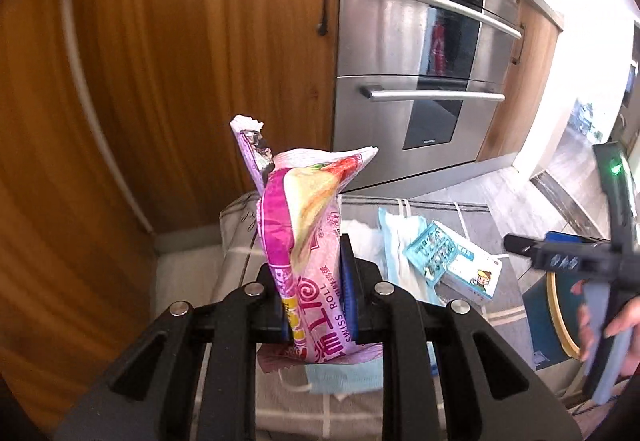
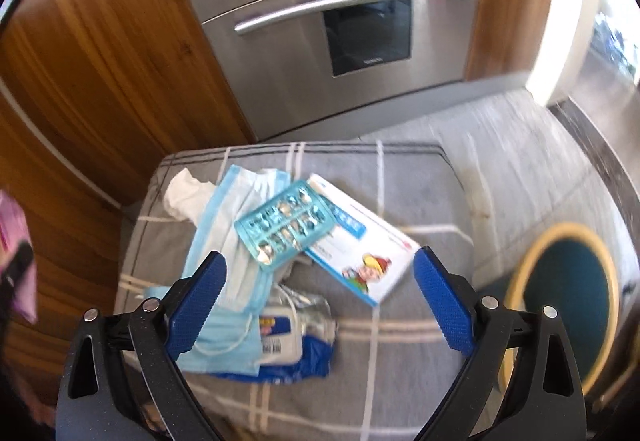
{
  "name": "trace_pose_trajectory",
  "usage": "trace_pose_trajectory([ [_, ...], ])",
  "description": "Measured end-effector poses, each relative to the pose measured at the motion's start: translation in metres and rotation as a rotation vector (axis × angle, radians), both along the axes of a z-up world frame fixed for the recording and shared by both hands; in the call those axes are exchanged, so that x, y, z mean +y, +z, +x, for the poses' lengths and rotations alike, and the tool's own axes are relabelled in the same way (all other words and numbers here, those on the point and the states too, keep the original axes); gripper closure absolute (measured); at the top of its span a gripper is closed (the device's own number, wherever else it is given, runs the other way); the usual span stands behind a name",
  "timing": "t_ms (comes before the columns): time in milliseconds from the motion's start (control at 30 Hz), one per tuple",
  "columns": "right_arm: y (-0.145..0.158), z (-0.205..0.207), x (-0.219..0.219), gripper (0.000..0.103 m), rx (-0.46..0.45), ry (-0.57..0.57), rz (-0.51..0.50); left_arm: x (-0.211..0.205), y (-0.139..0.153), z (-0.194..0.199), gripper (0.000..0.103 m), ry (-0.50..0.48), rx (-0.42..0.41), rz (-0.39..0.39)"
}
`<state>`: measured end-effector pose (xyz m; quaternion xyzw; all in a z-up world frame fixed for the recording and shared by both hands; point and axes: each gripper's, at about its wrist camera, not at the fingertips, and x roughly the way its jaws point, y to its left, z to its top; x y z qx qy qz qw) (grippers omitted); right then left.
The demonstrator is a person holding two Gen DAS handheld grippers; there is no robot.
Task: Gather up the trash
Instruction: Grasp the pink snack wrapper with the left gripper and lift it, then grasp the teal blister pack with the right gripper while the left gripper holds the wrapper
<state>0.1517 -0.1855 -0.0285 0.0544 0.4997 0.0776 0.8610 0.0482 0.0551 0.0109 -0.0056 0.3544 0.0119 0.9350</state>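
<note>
Left gripper (image 1: 316, 293) clamped on a pink snack wrapper (image 1: 304, 237), blue pads pressing its lower half from both sides, torn top sticking up past the fingertips. Wrapper held clear of the grey checked cushion (image 2: 400, 361) below. Straight ahead of this gripper, wooden cabinet doors (image 1: 160, 61) and a steel oven (image 1: 420, 61). Off to its right, the right gripper seen side-on, a hand (image 1: 616, 325) around its grip.

Right gripper (image 2: 320, 277) spread wide, nothing between the blue pads (image 2: 200, 301), pointing down at the rest of the trash on the cushion. Between and just beyond its fingertips: a teal blister pack (image 2: 286, 225) lying partly on a white medicine box (image 2: 360, 253) with a cartoon child printed on it. By the left finger, a light blue face mask (image 2: 232, 321) overlapping a blue and white wipes packet (image 2: 296, 345); further ahead on that side, a crumpled white tissue (image 2: 186, 189) and more pale blue sheet (image 2: 240, 201). To the right of the right finger, off the cushion, a round teal bin (image 2: 568, 305) with a yellow rim. Pink wrapper also visible at the far left edge of this view.
</note>
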Motion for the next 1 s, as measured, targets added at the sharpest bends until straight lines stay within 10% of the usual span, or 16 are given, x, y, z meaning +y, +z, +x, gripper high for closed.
trace_pose_trajectory([
  [1000,-0.106,0.065,0.072,0.007,0.106,0.388,-0.102,-0.012,-0.044,0.047,0.084,-0.069,0.132,-0.017],
])
